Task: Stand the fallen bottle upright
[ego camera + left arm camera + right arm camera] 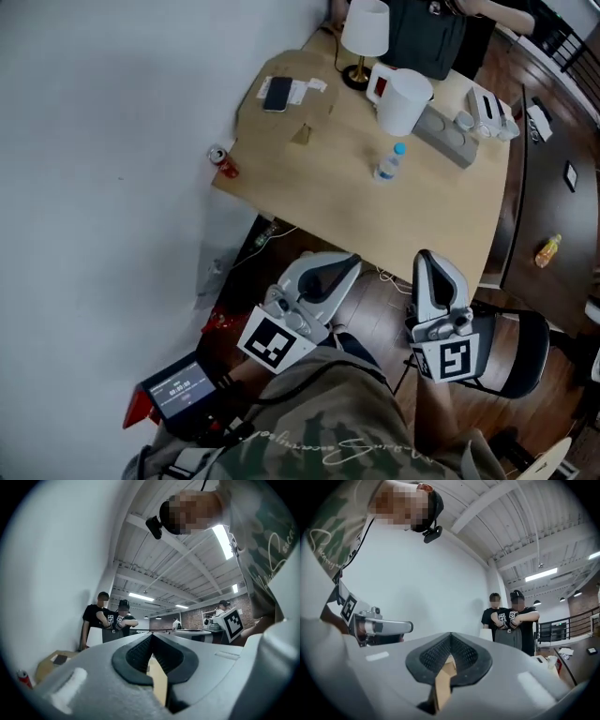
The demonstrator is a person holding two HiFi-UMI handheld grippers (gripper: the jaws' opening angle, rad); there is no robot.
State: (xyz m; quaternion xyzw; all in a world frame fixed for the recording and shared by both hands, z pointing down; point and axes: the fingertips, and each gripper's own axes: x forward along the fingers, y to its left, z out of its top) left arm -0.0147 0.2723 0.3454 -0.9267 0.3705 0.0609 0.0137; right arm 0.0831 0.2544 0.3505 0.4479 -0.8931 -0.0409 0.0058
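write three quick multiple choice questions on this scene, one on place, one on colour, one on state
1. Where is the water bottle? A on the wooden table B on the floor C in a gripper
2. Its cap is? A red B blue C green
3. Jaws of the right gripper? A wide open B shut, empty C shut on the bottle
Answers: 1 A, it stands near the white jug; 2 B, the cap shows blue; 3 B, the jaws meet with nothing between.
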